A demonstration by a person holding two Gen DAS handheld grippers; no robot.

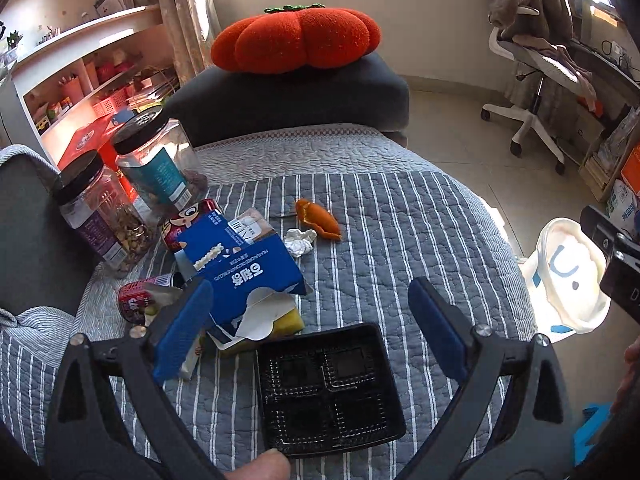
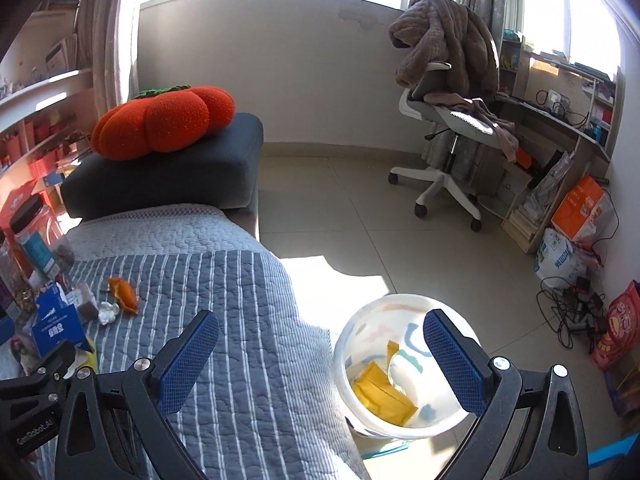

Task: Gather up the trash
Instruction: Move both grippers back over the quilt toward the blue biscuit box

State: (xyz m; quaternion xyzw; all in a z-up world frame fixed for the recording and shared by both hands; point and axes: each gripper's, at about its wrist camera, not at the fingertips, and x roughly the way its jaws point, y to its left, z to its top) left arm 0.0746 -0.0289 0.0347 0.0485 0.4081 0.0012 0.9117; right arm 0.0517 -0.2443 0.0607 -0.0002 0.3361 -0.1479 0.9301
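The left gripper (image 1: 312, 324) hangs over the quilted striped sofa cover (image 1: 400, 216) with its blue-padded fingers (image 1: 182, 332) spread wide and nothing between them. Just below them, at about 6 o'clock in the left wrist view, lies a black plastic compartment tray (image 1: 328, 390), flat on the cover and touched by neither pad.

The rest of the litter sits toward 9 and 10 o'clock: a torn blue biscuit box (image 1: 252, 276) on its side, a yellow wrapper (image 1: 290, 320) poking out from under it, a crushed red can (image 1: 138, 300) beside it and a second red can (image 1: 180, 224) behind. A crumpled white tissue (image 1: 300, 240) and a curl of orange peel (image 1: 320, 220) lie near the middle of the cover, touching or nearly so. Two clear jars with black lids (image 1: 120, 184) stand upright at the far left edge.

The right gripper (image 2: 320, 360) is also fully open and empty, one finger above the sofa edge, the other over the white patterned trash bin (image 2: 400, 432) on the floor at 5 o'clock. Yellow packaging (image 2: 382, 394) lies in the bin's bottom. An orange pumpkin-shaped cushion (image 2: 160, 124) rests on the dark sofa arm (image 2: 168, 176) at 11 o'clock.
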